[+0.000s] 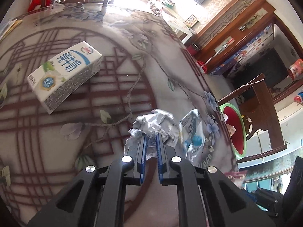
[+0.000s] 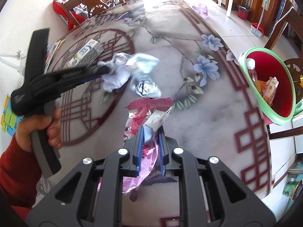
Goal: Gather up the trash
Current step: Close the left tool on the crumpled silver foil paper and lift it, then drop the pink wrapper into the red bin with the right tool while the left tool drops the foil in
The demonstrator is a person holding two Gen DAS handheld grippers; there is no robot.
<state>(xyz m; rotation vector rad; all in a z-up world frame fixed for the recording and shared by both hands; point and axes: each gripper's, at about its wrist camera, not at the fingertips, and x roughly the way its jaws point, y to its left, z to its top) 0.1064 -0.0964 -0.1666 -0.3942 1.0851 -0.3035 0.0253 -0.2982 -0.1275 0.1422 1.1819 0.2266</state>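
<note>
In my left wrist view, my left gripper (image 1: 151, 138) has its jaws pinched on a silver wrapper (image 1: 154, 125), crumpled foil that bunches past the tips; a second wrapper with blue print (image 1: 192, 134) lies just right of it, and I cannot tell whether it is caught too. A milk carton (image 1: 64, 75) lies on its side farther off to the left on the table (image 1: 117, 79), and the bin (image 1: 233, 130), green-rimmed and red inside, stands past the table's right edge. In my right wrist view, my right gripper (image 2: 150, 132) is clamped on a pink wrapper (image 2: 146, 111) that spills out ahead of and below the jaws; the left gripper (image 2: 103, 71) shows at far left in my hand (image 2: 51, 124), blurred, carrying its foil, with the blue-printed wrapper (image 2: 145, 87) just beside it. The bin (image 2: 250, 98) at right already holds a bottle and packets. I judge these wrappers feather-light, soft and slick, so a pinch on a bunched fold holds better than on a flat edge. The carton looks stiffer; I would take it across its narrow sides.
</note>
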